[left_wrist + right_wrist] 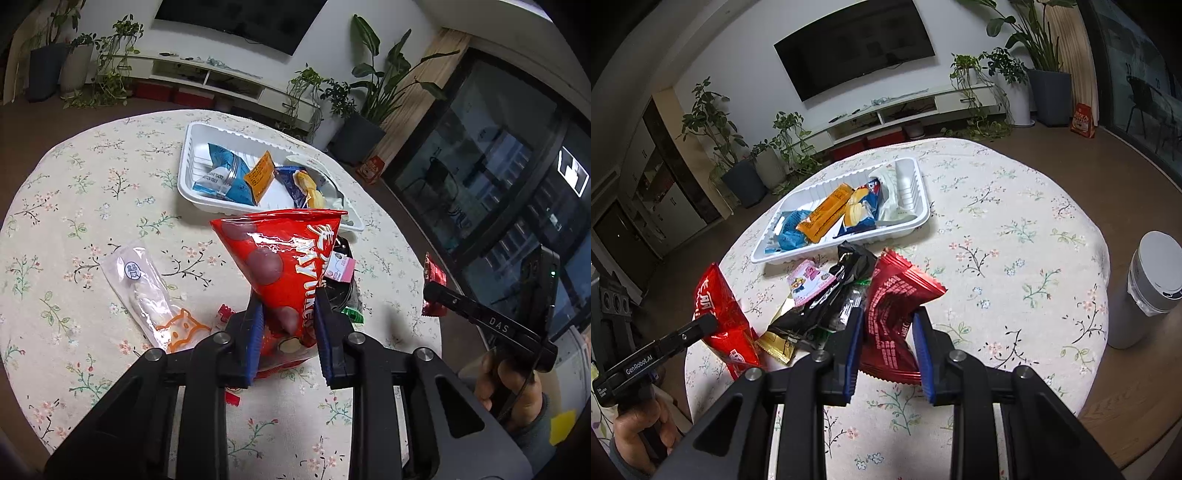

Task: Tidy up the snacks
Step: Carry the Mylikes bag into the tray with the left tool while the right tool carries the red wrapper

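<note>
My left gripper (289,322) is shut on a bright red snack bag (284,258) and holds it upright above the table; the bag also shows in the right wrist view (720,317). My right gripper (888,326) is shut on a dark red snack packet (894,314), lifted over the cloth; it shows at the right in the left wrist view (434,284). A white tray (192,162) holds blue, orange and yellow snacks; it also shows in the right wrist view (916,181). A black packet (831,299) and a pink packet (809,282) lie between tray and grippers.
A clear wrapped snack with an orange cat print (147,291) lies at the left of the floral tablecloth (74,206). A gold packet (777,343) lies by the black one. A grey bin (1145,288) stands beside the table at the right. Plants and a TV stand sit behind.
</note>
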Demonstrator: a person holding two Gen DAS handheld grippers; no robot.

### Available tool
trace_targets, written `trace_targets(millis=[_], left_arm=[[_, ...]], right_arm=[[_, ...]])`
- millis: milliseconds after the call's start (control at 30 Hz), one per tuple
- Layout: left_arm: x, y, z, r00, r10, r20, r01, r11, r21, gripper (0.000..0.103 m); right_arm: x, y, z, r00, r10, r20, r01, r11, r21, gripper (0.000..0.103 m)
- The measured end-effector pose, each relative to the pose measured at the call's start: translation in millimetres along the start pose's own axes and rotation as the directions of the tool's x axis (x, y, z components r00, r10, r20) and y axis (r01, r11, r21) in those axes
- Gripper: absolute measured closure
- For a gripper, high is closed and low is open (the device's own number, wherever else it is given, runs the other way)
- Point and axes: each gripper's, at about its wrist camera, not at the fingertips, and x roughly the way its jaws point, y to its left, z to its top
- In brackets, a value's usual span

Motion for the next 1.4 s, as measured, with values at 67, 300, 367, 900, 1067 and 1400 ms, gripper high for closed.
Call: trace_targets(millis=[67,300,367,900,1067,1400], left_arm=[[-7.7,0.0,5.3,1.0,-0.011,0.017,0.011,1.0,-0.007,0.08],[-32.5,8.9,60.8,0.998,-0.012,0.065,0.011,1.0,0.014,0.08],[-34.5,9.7,85.6,0.997,0.001,0.076,-0.004,0.999,0.039,0.08],[119.3,18.3,217.4,0.981,0.115,-0.158,-0.094,0.987,0.133,0.08],[154.6,23.8,215.2,0.967,0.141,-0.212,-0.11,0.982,0.153,0.08],[184.8,21.7,208.1,0.958,0.171,-0.23,-0.135,0.977,0.164,0.08]], right_arm=[[-1.8,-0.6,3.0,1.0,0.003,0.01,-0.003,1.0,0.002,0.074],[-9.0,2.4,43.3,0.996,0.021,0.085,-0.02,1.0,-0.01,0.074],[-12.1,8.8,64.9,0.991,0.039,0.128,-0.037,0.999,-0.017,0.074],[104.9,96.9,166.4,0.985,0.133,0.109,-0.103,0.965,-0.241,0.074],[161.7,92.5,146.9,0.996,0.088,-0.016,-0.089,0.962,-0.259,0.074],[198.1,86.5,128.9,0.993,0.055,-0.102,-0.083,0.952,-0.296,0.074]])
